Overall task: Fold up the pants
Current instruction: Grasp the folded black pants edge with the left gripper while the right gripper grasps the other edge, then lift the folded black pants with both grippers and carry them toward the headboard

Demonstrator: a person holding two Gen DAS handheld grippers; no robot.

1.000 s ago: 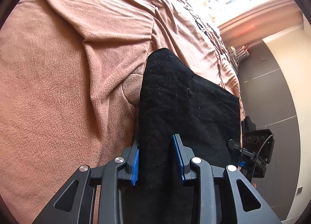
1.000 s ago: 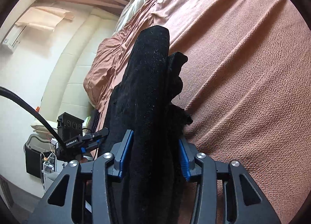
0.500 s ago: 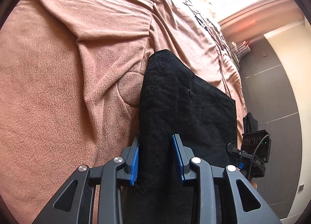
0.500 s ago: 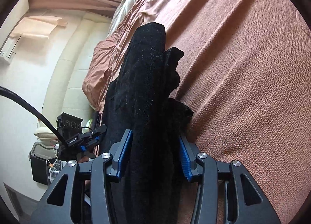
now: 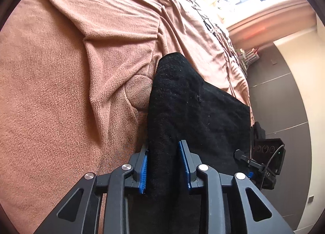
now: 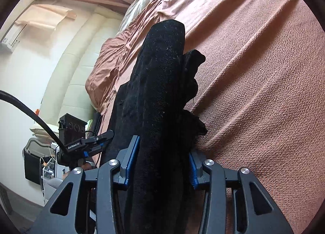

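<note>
Pants hung doubled between two grippers above a pink blanket.
Left gripper and right gripper each clamped one end of the fold, probably to keep the edge taut for laying down.

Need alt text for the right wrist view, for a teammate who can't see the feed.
The right gripper is clamped on a thick bunch of black pants that runs away from the camera over a pink-brown bedspread. At left, the left gripper and a cream wall are visible.

Black pants lie on the pink-blanketed bed.
</note>
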